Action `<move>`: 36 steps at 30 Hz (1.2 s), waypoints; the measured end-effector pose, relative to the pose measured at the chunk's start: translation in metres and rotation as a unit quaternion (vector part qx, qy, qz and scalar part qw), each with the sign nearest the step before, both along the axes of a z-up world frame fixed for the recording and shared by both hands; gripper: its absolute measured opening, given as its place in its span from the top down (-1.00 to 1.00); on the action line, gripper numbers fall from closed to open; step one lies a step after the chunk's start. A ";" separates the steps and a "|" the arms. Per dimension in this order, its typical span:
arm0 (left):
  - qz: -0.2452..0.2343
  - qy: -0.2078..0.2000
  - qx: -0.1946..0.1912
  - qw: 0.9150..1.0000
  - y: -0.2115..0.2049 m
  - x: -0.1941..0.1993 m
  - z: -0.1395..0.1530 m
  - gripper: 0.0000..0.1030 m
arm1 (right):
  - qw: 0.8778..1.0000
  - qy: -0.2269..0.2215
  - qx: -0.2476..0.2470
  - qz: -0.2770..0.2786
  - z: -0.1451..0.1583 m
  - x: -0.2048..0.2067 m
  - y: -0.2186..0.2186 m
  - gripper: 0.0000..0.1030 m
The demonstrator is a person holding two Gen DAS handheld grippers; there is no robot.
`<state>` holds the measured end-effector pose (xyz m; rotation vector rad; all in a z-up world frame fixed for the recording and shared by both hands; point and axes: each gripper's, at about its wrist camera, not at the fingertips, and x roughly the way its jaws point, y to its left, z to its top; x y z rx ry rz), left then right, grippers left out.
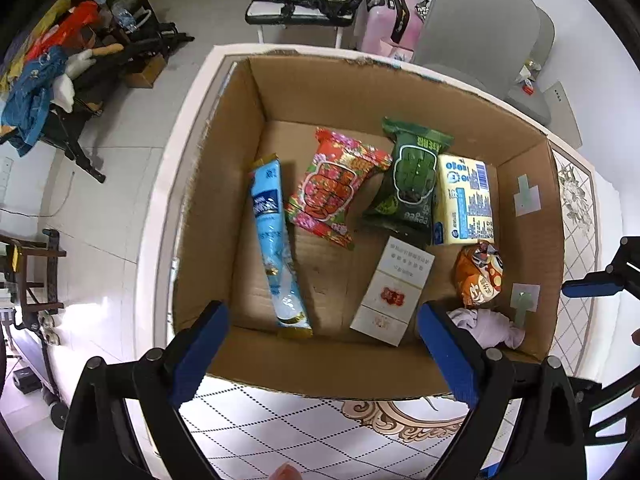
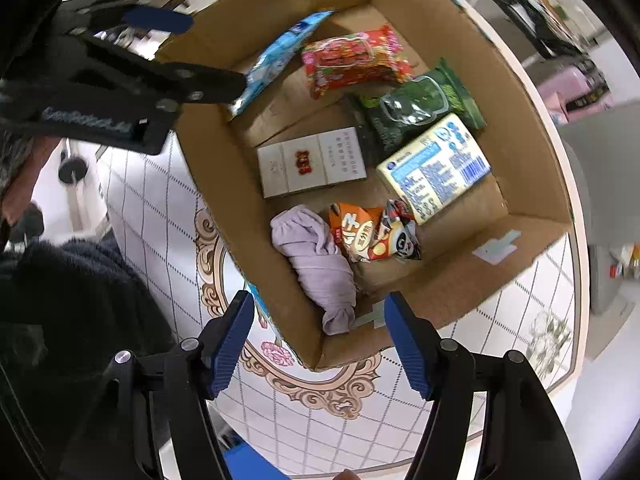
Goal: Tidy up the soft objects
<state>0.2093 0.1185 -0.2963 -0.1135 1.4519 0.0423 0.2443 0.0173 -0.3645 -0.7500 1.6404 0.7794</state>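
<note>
My table [image 1: 312, 432], with its patterned tile top, carries an open cardboard box [image 1: 320, 92] that takes up most of its surface, and that box is where I am collecting the soft things. Everything lies flat on the box floor in one layer, so I can judge each piece from above. The long blue packet [image 1: 276, 240] lies along the left wall; the red flowered pack [image 1: 336, 188], the green pack [image 1: 412, 176] and the yellow tissue pack [image 1: 464, 200] sit side by side toward the far wall. A white carton [image 1: 392, 292] lies near the front edge. The orange snack bag [image 2: 360, 236] and the lilac cloth [image 2: 316, 264] are tucked into the front right corner, touching.

My left tongs [image 1: 324, 352] hover spread wide above the front edge, holding nothing; my right tongs [image 2: 320, 344] gape empty over that corner, I think ready for the cloth.
</note>
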 end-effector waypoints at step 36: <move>-0.040 -0.174 0.038 0.983 -0.017 -0.128 0.228 -1.00 | 0.812 -0.347 0.090 -0.461 0.255 -0.151 -0.055 -0.77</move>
